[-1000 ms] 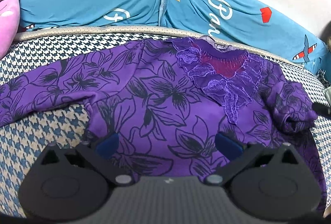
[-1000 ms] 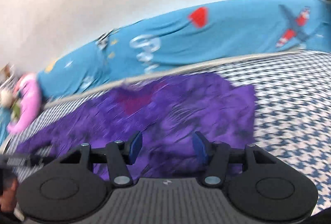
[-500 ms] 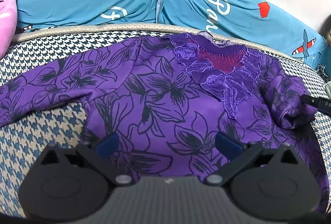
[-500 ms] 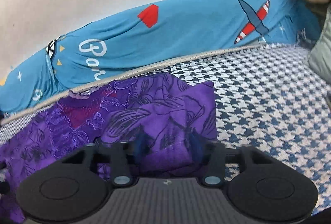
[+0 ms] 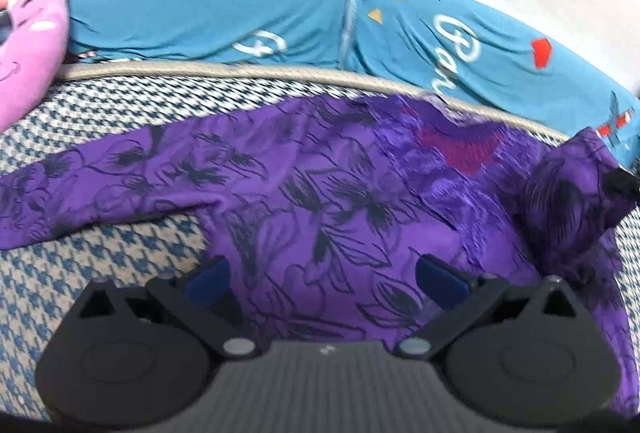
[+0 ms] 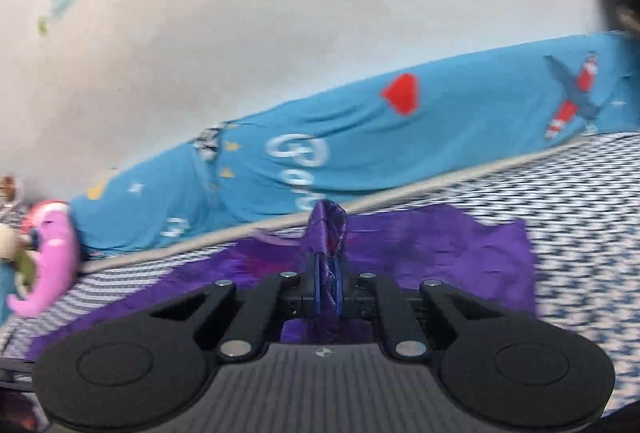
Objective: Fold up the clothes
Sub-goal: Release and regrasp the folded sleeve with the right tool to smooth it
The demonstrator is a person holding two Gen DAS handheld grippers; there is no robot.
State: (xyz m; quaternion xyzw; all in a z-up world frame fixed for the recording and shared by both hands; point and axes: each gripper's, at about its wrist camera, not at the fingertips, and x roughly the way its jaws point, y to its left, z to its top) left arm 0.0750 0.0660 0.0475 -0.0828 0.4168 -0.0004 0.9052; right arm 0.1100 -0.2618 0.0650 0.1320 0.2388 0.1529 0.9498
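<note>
Purple floral blouse [image 5: 320, 201] spread mid-frame on houndstooth bed cover [image 5: 100, 257]. Right gripper [image 6: 328, 285] clamped on sleeve fold; left gripper [image 5: 322, 273] fingers apart, empty. Carry sleeve inward smoothly, keep tension.

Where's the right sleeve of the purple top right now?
The right gripper is shut on the sleeve, bunched and raised above the purple top; the left wrist view shows it at the top's right edge.

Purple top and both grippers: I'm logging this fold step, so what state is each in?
Purple top: spread on the houndstooth surface, one sleeve lifted.
Right sleeve: bunched, pinched and raised.
Left sleeve: lying stretched out flat.
Right gripper: shut on the sleeve.
Left gripper: open, holding nothing.
</note>
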